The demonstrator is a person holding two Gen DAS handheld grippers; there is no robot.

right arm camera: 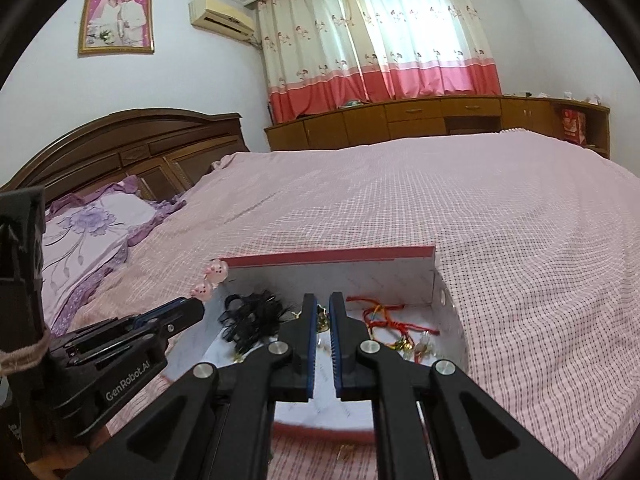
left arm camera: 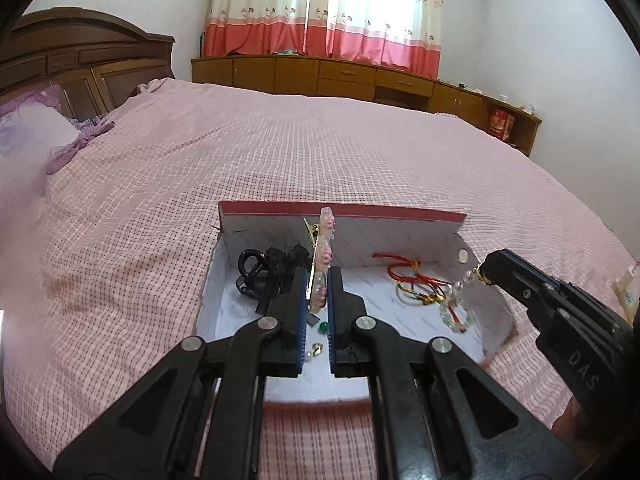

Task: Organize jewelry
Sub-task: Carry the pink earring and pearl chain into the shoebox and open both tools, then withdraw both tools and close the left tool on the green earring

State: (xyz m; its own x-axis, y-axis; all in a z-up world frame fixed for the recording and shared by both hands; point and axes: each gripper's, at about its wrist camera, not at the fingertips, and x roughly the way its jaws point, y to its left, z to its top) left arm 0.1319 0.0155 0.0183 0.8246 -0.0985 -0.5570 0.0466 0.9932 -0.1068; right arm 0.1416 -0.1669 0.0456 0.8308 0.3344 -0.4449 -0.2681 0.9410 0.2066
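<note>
Holding a pink hair clip [left arm camera: 323, 264] upright in our left hand-held gripper [left arm camera: 319, 280], we see its blue pads pressed against the clip's lower end while the rest of it rises above the fingertips, with a gold metal edge showing near its top. The clip stands over the open white box [left arm camera: 404, 236], which sits on the pink checked bedspread [left arm camera: 280, 152].

Our right hand-held gripper [left arm camera: 482, 270] comes in from the right, its jaws nearly closed on the gold end of a clear bead bracelet [left arm camera: 456, 312]. The bracelet dangles below the fingertips, over the right part of the box; from the right wrist view only a small gold piece [right arm camera: 322, 316] shows between the blue pads.

Inside the box, a black hair claw [left arm camera: 250, 268] and a black feathery hair tie [left arm camera: 286, 268] lie at the left, just beside the left fingers. Red and multicoloured cord bracelets [left arm camera: 408, 284] lie at the right, close under the hanging beads. A small green bead [left arm camera: 323, 326] and a tiny gold piece [left arm camera: 317, 348] rest on the box floor between the left fingers.
</note>
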